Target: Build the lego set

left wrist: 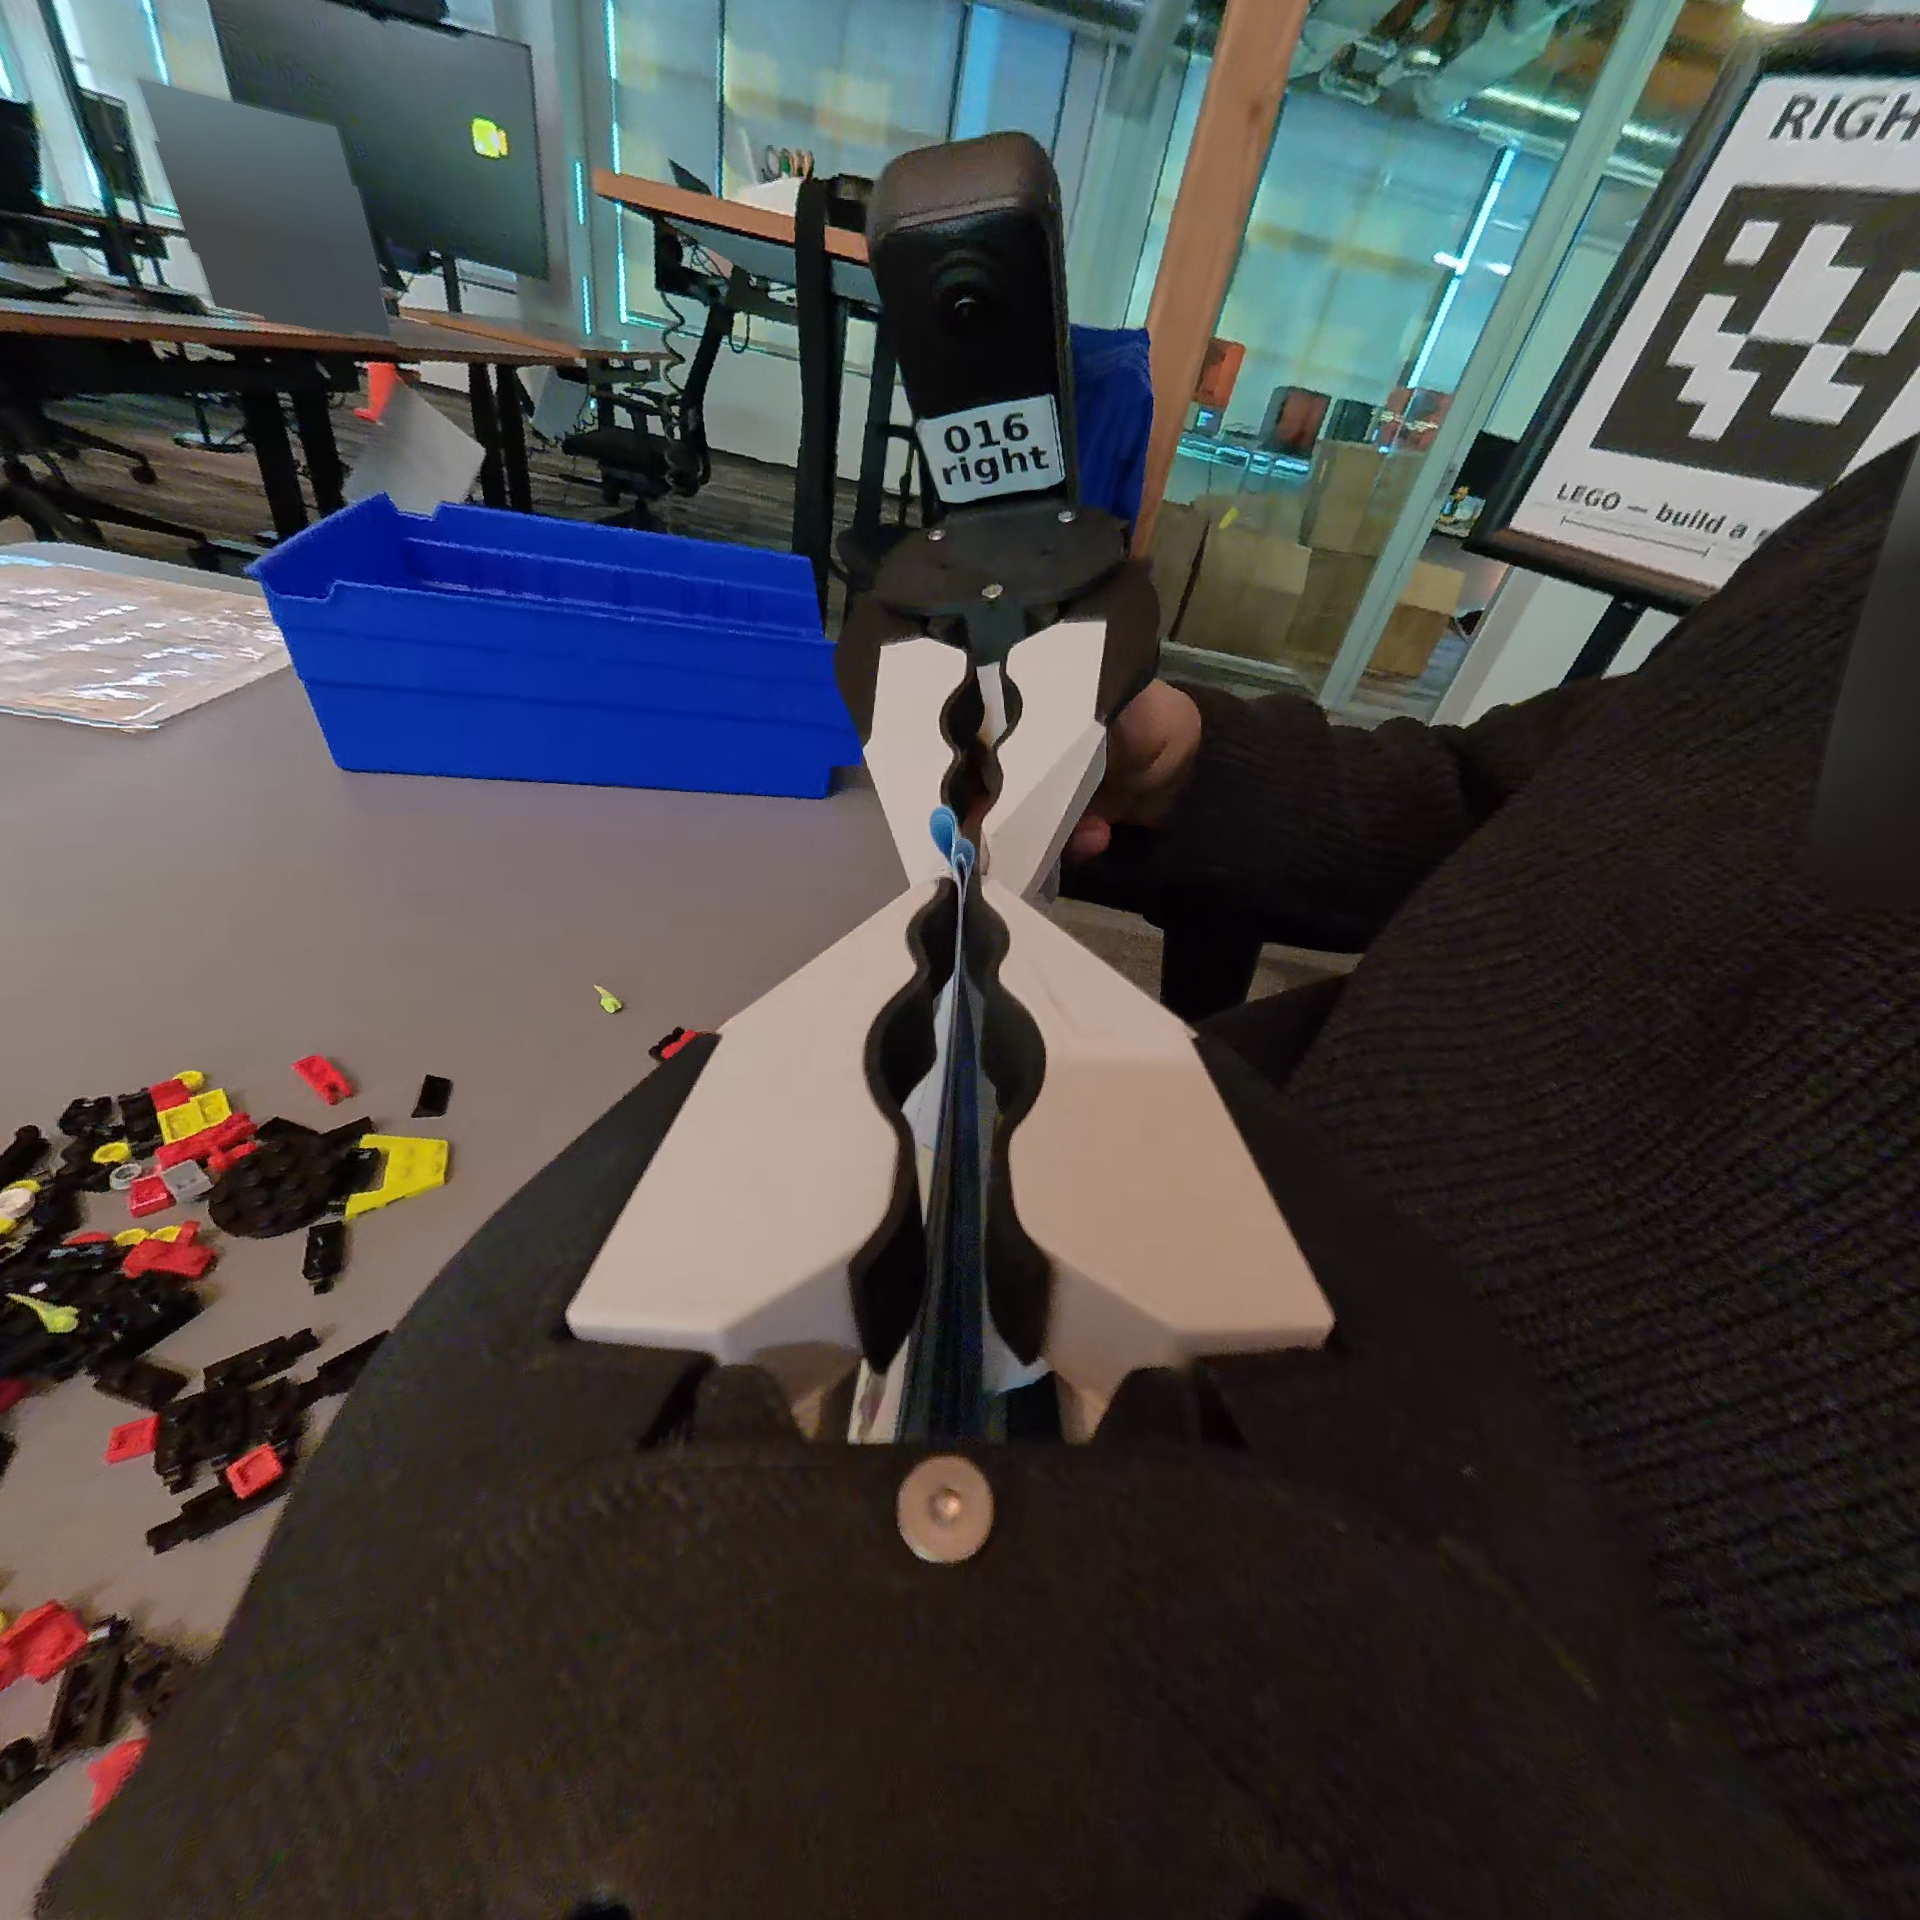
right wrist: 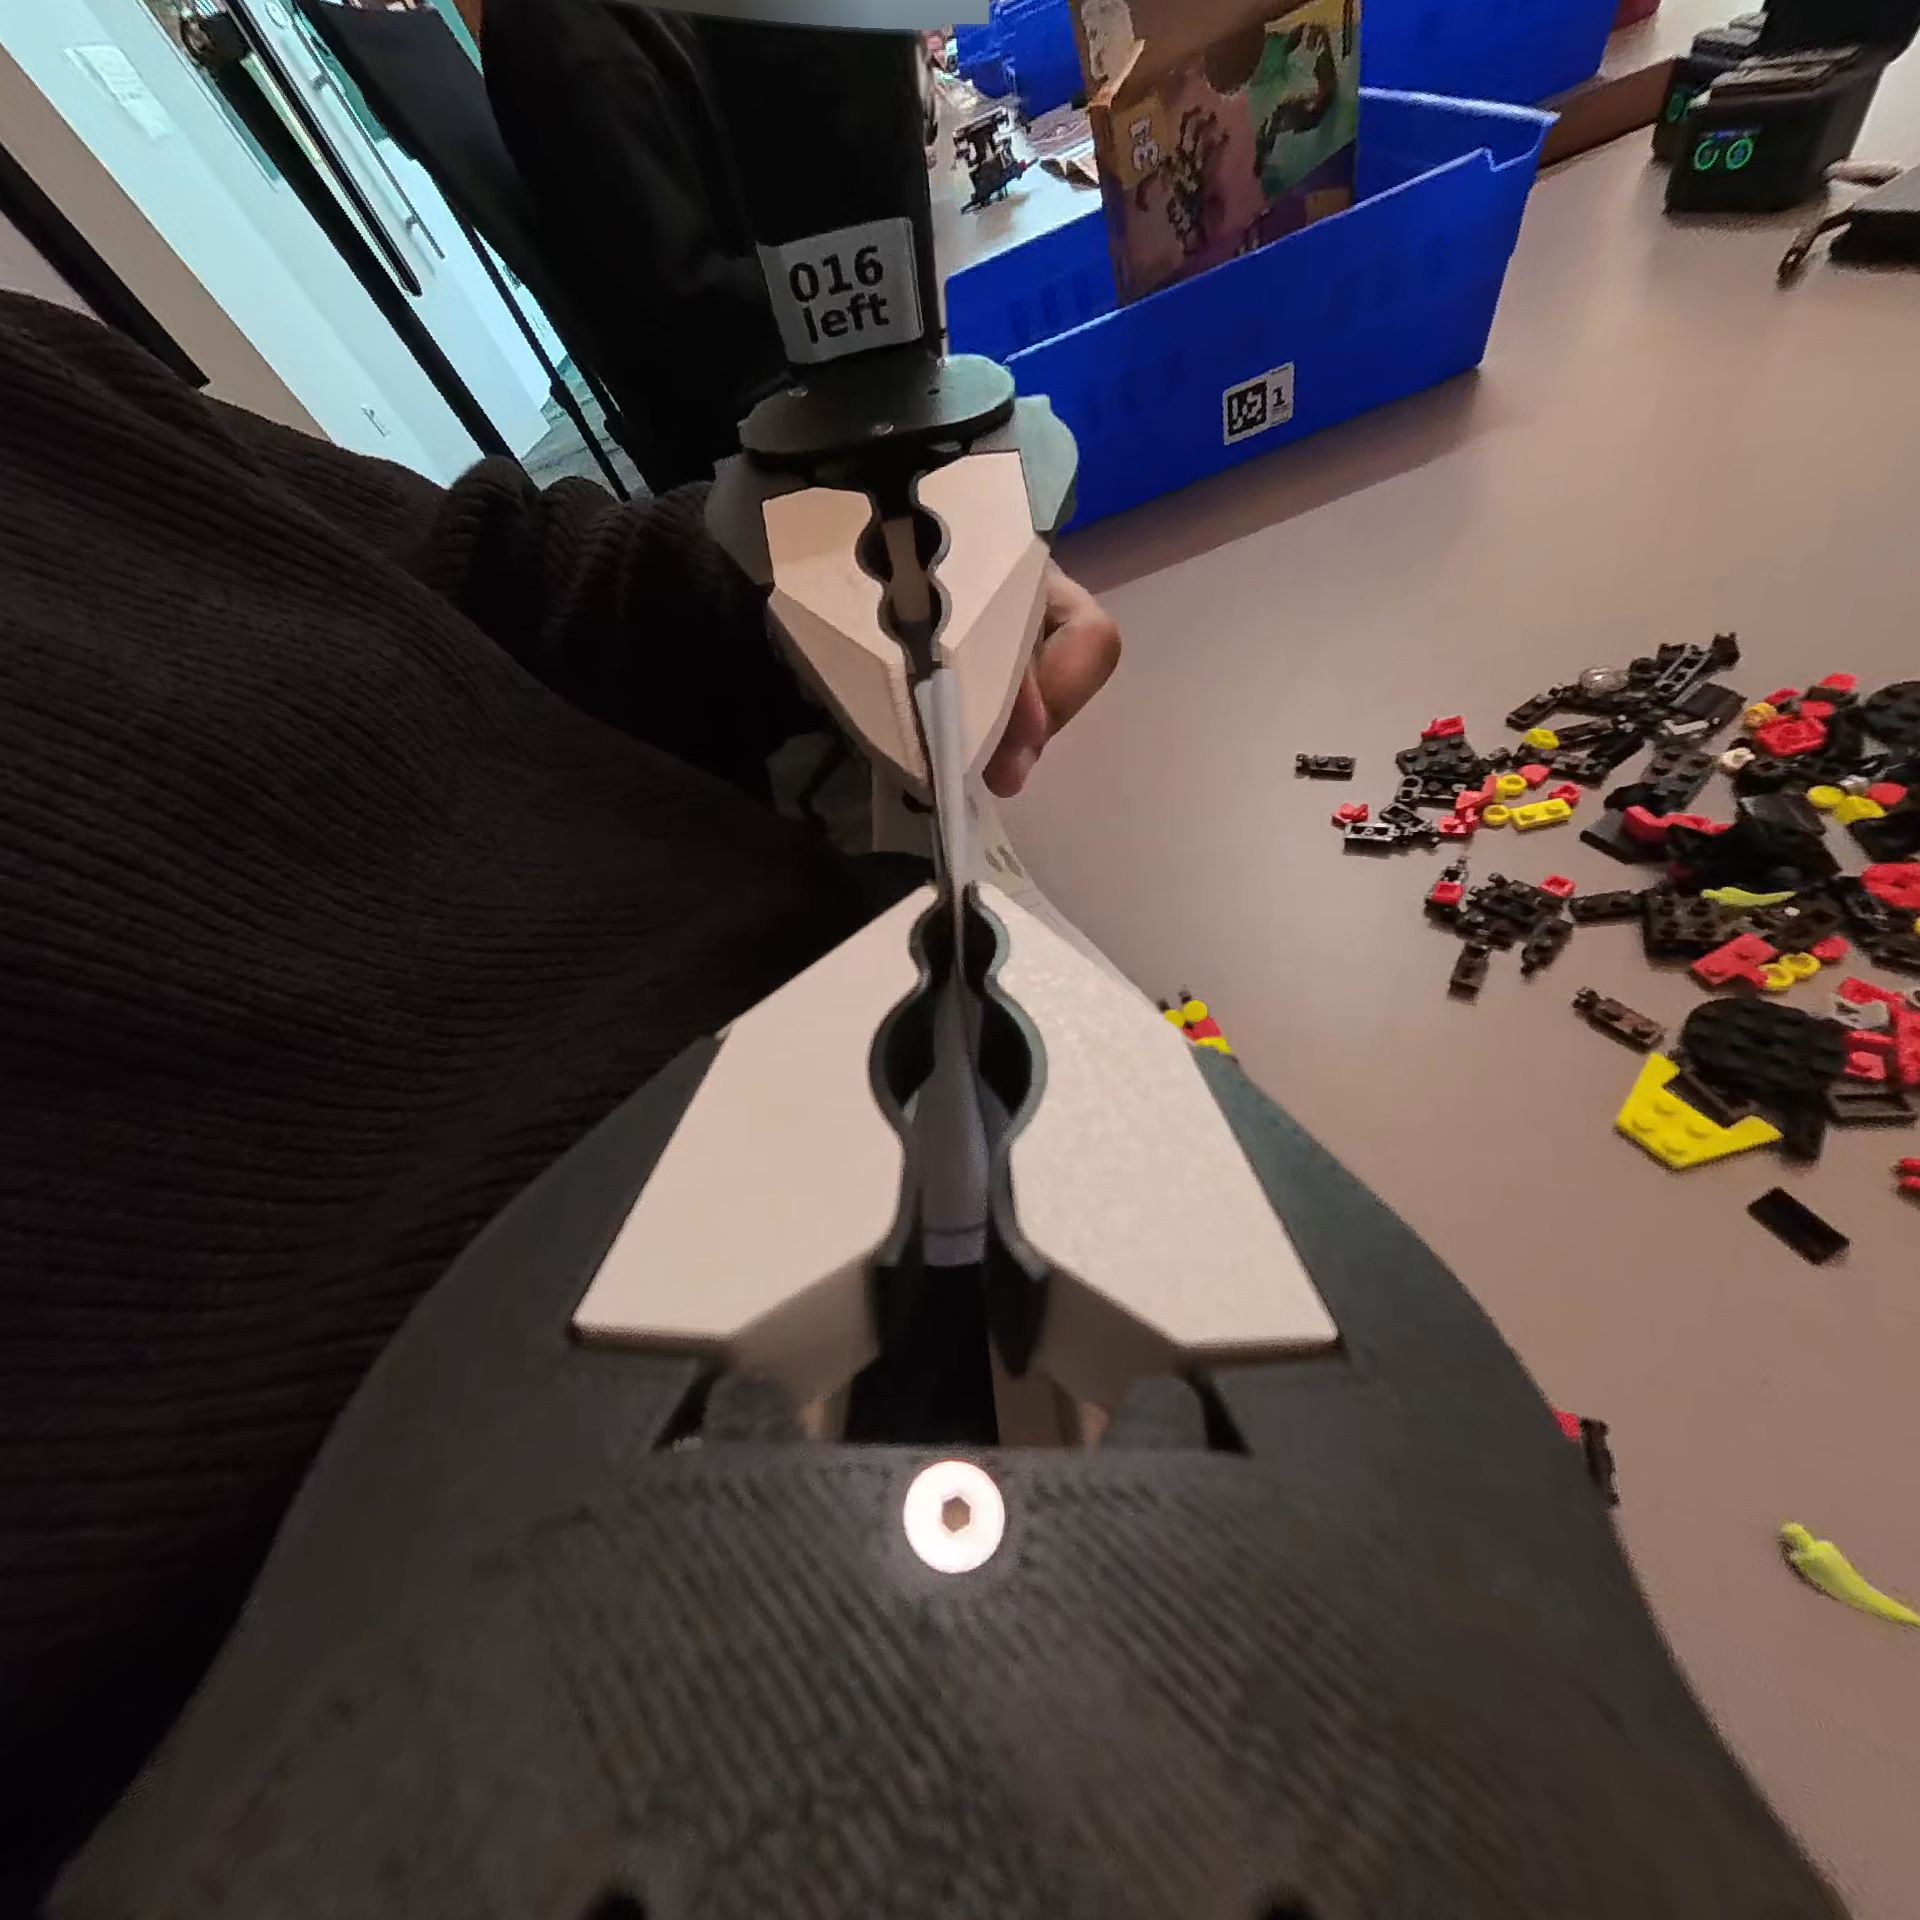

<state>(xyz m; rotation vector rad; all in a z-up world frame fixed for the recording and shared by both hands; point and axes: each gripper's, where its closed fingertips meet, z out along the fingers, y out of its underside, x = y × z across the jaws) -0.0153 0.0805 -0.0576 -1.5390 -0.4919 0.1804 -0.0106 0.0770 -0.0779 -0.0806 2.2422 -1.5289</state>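
A thin paper instruction booklet [left wrist: 958, 1039] stands edge-on between my two grippers, above the table's near edge. My left gripper [left wrist: 961, 888] is shut on it, and blue-edged pages [left wrist: 948, 836] loop out past its fingertips. My right gripper [left wrist: 982, 821] faces it tip to tip. In the right wrist view my right gripper [right wrist: 951, 896] is shut on the same booklet [right wrist: 948, 769], whose pages run on into the left gripper [right wrist: 928, 686]. Loose black, red and yellow lego pieces [left wrist: 177, 1195] lie on the grey table [left wrist: 416, 883]; they also show in the right wrist view [right wrist: 1714, 831].
A blue bin [left wrist: 561, 665] stands on the table beyond the pieces. Another blue bin [right wrist: 1247, 312] holds a cardboard box [right wrist: 1226, 125]. A person's dark sleeves [left wrist: 1558, 1039] fill the side of each view. A sign board [left wrist: 1766, 312] stands at the right. The grippers are tip to tip, or close to it.
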